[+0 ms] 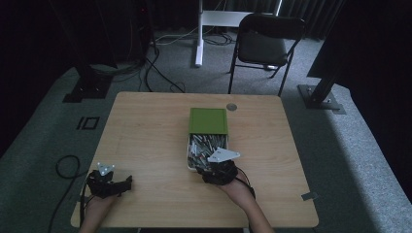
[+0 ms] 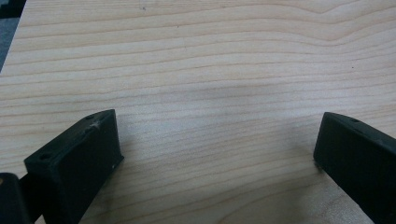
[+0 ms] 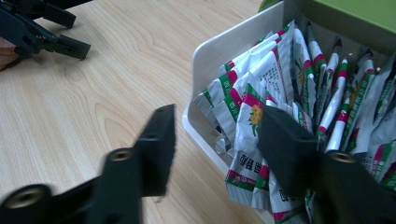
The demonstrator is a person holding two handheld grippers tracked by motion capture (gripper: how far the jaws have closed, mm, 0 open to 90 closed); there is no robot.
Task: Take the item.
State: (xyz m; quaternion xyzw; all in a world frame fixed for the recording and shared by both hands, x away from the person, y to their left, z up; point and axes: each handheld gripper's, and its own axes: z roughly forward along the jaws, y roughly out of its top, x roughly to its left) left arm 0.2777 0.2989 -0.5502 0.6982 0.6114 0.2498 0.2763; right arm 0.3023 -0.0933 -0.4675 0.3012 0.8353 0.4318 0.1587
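A white box (image 1: 187, 154) (image 3: 215, 51) of white, green and red packets (image 1: 206, 145) (image 3: 261, 112) sits mid-table, its green lid (image 1: 208, 120) pushed over its far half. My right gripper (image 1: 210, 170) (image 3: 217, 135) is open at the box's near left corner: one jaw hangs outside the white wall over bare wood, the other lies over the packets. Nothing is held between them. My left gripper (image 1: 127, 183) (image 2: 217, 144) rests open on the bare wooden table (image 1: 145, 131) (image 2: 210, 70) near the front left corner, and it also appears as the left gripper (image 3: 56, 32) far off in the right gripper view.
A small grey round disc (image 1: 231, 107) lies near the table's far edge. A black folding chair (image 1: 265, 43) and a white desk leg (image 1: 198, 34) stand beyond the table. Cables (image 1: 65, 167) trail on the grey carpet at the left.
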